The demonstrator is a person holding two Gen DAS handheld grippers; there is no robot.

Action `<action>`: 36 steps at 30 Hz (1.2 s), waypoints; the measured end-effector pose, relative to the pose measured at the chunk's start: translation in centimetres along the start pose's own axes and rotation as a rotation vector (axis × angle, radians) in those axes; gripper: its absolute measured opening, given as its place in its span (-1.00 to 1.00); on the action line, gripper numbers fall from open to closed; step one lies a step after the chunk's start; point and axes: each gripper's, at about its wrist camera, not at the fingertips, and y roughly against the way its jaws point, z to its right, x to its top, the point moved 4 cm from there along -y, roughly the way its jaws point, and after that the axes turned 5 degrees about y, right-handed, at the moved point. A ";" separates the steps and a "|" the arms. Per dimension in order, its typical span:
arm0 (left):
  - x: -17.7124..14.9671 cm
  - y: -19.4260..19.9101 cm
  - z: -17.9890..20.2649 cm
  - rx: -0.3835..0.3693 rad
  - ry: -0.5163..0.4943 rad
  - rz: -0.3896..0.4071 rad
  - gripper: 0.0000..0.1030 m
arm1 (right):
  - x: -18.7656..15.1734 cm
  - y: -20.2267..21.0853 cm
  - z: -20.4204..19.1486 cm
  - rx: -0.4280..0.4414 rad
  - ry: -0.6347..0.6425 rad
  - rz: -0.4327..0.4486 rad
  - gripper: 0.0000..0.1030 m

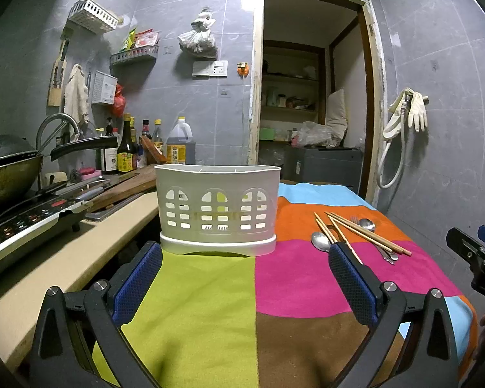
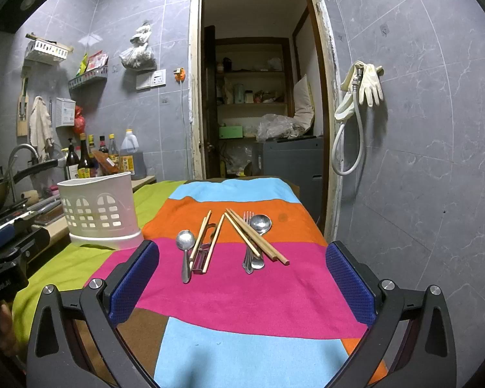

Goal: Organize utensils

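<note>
Both grippers hang spread wide and empty: the left gripper (image 1: 245, 258) faces the white utensil caddy (image 1: 217, 208), the right gripper (image 2: 242, 260) the spoons (image 2: 185, 240), chopsticks (image 2: 255, 237) and fork (image 2: 248, 245) lying loose on the colour-block cloth (image 2: 242, 294). Beside it, a wok (image 1: 6, 174) sits on a cooktop; grey tiled walls (image 2: 430, 123) surround.

Holder (image 1: 217, 207) inside: hidden behind its wall; contents cannot be told.
Left spoon (image 1: 320, 242) handle: covered by the left gripper's finger (image 1: 352, 278).
Right gripper (image 1: 475, 255): cut off by the left view's edge.
Bottle labels (image 1: 126, 161): too small to read.
</note>
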 end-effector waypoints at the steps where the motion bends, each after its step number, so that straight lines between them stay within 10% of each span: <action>1: 0.0 0.0 0.0 0.000 0.000 0.000 0.96 | 0.0 0.0 0.0 -0.001 0.000 0.000 1.00; 36: -0.1 -0.4 0.7 0.000 -0.007 -0.005 0.96 | -0.2 -0.3 0.0 0.000 0.000 -0.009 1.00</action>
